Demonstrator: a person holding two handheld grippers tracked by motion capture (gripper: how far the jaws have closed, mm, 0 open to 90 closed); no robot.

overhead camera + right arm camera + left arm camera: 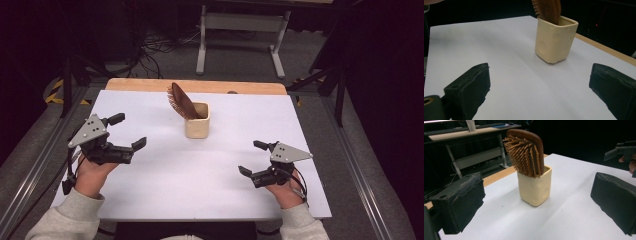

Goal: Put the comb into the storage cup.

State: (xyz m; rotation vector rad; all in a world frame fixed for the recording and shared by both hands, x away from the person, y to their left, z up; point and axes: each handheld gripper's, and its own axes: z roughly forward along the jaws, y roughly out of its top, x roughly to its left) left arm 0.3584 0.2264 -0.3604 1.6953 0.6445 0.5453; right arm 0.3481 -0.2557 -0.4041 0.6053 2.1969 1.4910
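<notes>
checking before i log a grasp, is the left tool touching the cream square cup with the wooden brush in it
Apart. The high view shows the left tool open, with bare white table between it and the cream square cup.

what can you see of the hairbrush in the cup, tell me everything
The hairbrush is brown and looks wooden, with an oval head and rows of pale wooden pins on one face. It stands head up in the cream square cup, its handle hidden inside, and leans to one side against the rim. The cup stands near the far middle of the white table. Only the cup touches the brush; both grippers are apart from it.
</notes>
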